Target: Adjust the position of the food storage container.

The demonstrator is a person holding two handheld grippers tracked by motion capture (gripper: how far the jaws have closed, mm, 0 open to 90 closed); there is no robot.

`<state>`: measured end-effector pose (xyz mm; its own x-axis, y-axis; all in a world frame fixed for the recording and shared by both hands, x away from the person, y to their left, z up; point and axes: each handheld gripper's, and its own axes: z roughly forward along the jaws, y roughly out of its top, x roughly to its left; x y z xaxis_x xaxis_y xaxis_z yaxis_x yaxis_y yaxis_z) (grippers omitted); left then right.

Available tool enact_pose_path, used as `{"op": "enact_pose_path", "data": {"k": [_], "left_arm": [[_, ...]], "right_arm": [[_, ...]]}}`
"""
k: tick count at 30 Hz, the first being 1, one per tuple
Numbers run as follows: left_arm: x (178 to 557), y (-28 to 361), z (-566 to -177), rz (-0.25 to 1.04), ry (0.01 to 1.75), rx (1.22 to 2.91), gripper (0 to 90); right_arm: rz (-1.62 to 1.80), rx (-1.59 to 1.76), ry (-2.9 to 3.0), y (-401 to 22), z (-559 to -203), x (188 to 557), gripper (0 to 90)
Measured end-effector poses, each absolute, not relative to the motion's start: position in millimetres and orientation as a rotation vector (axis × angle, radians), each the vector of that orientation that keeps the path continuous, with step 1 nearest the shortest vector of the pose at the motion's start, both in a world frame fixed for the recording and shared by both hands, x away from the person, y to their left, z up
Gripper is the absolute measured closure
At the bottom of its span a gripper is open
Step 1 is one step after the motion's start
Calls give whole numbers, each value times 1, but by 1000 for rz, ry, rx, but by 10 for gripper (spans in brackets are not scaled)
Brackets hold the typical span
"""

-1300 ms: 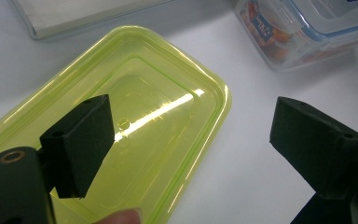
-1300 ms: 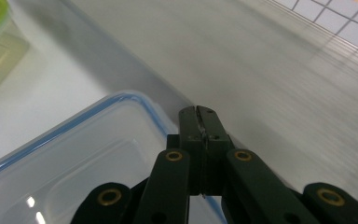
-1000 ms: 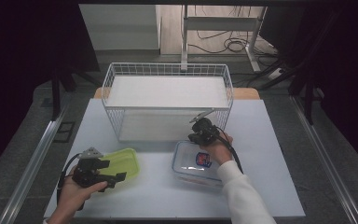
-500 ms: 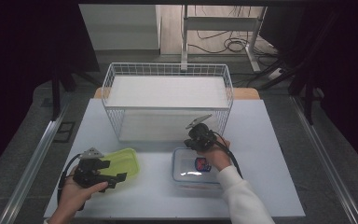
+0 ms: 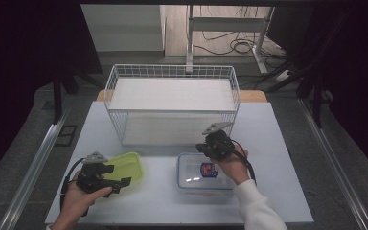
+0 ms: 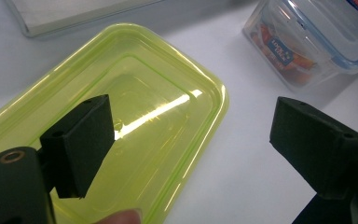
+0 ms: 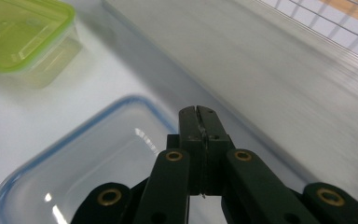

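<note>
High view. Landmark: wire basket (image 5: 172,103), white, at the far middle of the table (image 5: 278,191), lined with a white sheet or board; otherwise bare inside. Clear box (image 5: 202,175) with blue-edged lid, nearer than the basket's right half, close to its front wall; red-and-blue label on the lid, contents too small to tell here. Green box (image 5: 122,167), translucent yellow-green, lid on, nearer than the basket's left half, well apart from the clear box. Right gripper (image 5: 215,143) over the far edge of the clear box, between it and the basket's front wall, held in a hand with a white sleeve. Left gripper (image 5: 100,178) at the near left of the green box, over its lid. Cables and a stand on the floor beyond the basket.

Left gripper view. Left gripper (image 6: 186,154): jaws wide apart, nothing between the pads. Green box (image 6: 121,121) directly beneath, lid closed, nothing discernible inside. Clear box (image 6: 307,42) at upper right, lid on, packets with orange-red print inside. Basket liner edge at upper left.

Right gripper view. Right gripper (image 7: 198,116): jaws pressed together, gripping nothing. Clear box (image 7: 74,158) beneath, blue rim visible. Basket (image 7: 279,60) wall just beyond, blurred. Green box (image 7: 23,32) at upper left.
</note>
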<state>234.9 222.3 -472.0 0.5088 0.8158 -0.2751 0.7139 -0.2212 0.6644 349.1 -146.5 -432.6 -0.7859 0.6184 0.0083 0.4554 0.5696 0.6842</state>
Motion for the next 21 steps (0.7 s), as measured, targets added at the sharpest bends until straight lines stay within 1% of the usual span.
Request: {"op": "enact_pose_path", "data": {"k": [9, 13, 14, 16, 18, 21], "left_arm": [[233, 212, -469, 154, 1244, 1955, 130], [235, 207, -470, 142, 1254, 1948, 125], [235, 207, -470, 142, 1254, 1948, 123], [236, 204, -471, 139, 1260, 1948, 121], [235, 204, -471, 138, 1259, 1949, 120], [235, 203, -469, 143, 1253, 1944, 119]], "right_arm": [[1108, 988, 2515, -202, -434, 306, 893], [1128, 1022, 2507, -224, -437, 293, 893], [1128, 1022, 2507, -224, -437, 293, 893], [1131, 1050, 2497, -239, -440, 286, 889], [1133, 1094, 2484, -249, -442, 281, 853], [1148, 1142, 2465, -264, -444, 275, 745]]}}
